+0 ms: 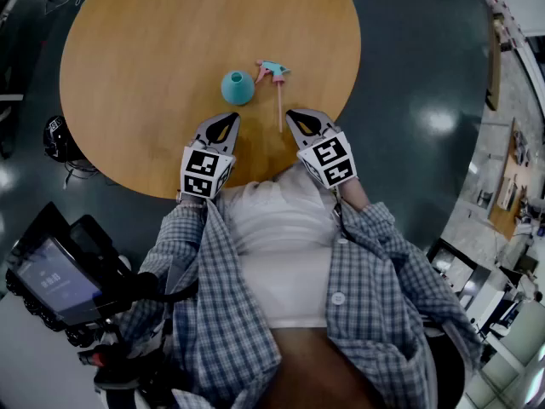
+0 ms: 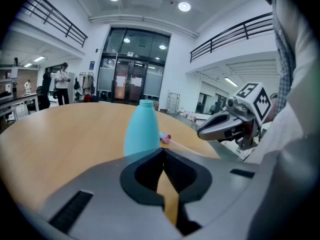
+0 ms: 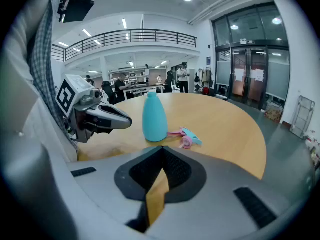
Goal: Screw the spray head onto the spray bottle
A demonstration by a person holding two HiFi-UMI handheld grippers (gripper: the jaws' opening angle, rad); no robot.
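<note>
A teal spray bottle (image 1: 238,88) stands upright and uncapped on the round wooden table (image 1: 145,66). Just to its right lies the spray head (image 1: 272,72), teal and pink, on its side, with its thin tube (image 1: 280,109) running toward me. My left gripper (image 1: 229,118) hovers near the table's front edge, below the bottle, shut and empty. My right gripper (image 1: 295,115) sits level with it, right of the tube, also shut and empty. The left gripper view shows the bottle (image 2: 141,129) straight ahead, beyond its closed jaws. In the right gripper view the bottle (image 3: 154,116) and the spray head (image 3: 187,135) lie ahead.
The table's near edge (image 1: 255,186) runs right under both grippers, against my body. Dark floor surrounds the table. A device with a screen (image 1: 51,279) sits at my lower left. People stand far back in the hall (image 2: 62,84).
</note>
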